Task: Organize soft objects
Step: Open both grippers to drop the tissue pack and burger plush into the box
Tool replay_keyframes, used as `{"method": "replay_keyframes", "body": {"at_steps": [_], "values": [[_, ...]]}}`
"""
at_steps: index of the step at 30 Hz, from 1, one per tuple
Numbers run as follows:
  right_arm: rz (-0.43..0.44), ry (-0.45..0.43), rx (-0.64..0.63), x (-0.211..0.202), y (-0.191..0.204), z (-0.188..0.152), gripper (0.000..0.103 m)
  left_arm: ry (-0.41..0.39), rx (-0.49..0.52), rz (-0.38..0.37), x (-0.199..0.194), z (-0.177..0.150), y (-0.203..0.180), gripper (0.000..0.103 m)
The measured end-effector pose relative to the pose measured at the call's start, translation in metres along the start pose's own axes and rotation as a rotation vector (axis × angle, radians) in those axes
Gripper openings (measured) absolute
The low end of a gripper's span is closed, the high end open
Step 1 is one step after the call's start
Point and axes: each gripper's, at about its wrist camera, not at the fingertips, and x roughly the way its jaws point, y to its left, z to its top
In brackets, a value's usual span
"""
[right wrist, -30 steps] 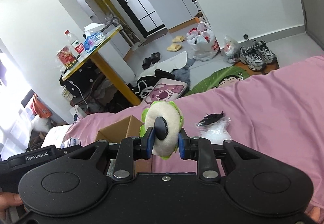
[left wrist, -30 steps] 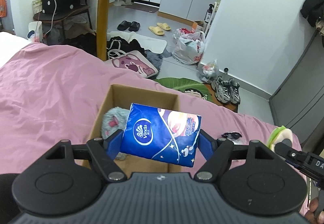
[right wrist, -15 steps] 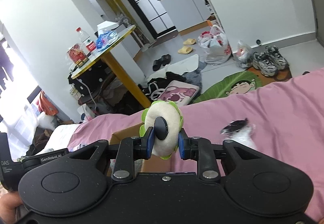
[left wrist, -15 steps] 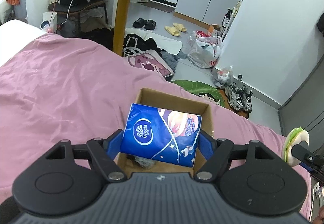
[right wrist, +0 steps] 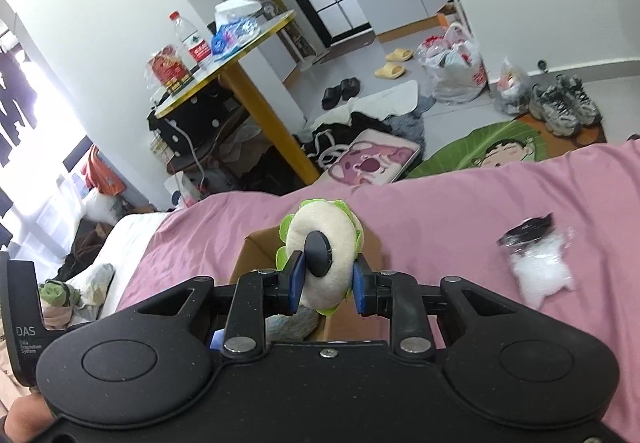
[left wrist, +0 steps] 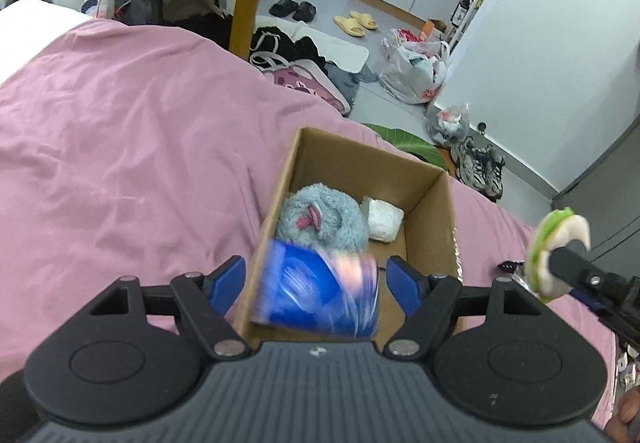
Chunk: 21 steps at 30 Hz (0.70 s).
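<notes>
My left gripper hangs over the near end of an open cardboard box on the pink bedcover. Its blue fingers stand open, wider than the blurred blue tissue pack between them, which is dropping into the box. Inside lie a grey fluffy plush and a white bundle. My right gripper is shut on a round white-and-green plush toy, held just right of and above the box. The left wrist view shows that toy too.
A clear bag of white stuff with a black top lies on the bedcover to the right of the box. Beyond the bed's edge are a yellow-legged table, clothes, bags and shoes on the floor.
The left gripper has opened and let go of the tissue pack, which falls blurred into the box. It also moved forward over the box. The right gripper came closer to the box with the toy.
</notes>
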Motion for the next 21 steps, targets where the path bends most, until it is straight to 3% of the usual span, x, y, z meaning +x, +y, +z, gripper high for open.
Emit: {"method": "replay_keyframes", "body": {"at_steps": [12, 15, 16, 21], "values": [[0.021, 0.107, -0.050, 0.026, 0.033, -0.018, 0.029, 0.027, -0.091, -0.053, 0.006, 0.004, 0.023, 0.078], [0.012, 0.136, -0.046, 0.024, 0.033, -0.019, 0.048, 0.024, -0.091, -0.057, 0.006, 0.003, 0.023, 0.078], [0.010, 0.134, -0.038, 0.022, 0.033, -0.019, 0.062, 0.023, -0.088, -0.057, 0.005, 0.003, 0.023, 0.078], [0.004, 0.131, -0.041, 0.010, 0.033, -0.016, 0.065, 0.022, -0.080, -0.050, 0.006, 0.003, 0.020, 0.079]]}}
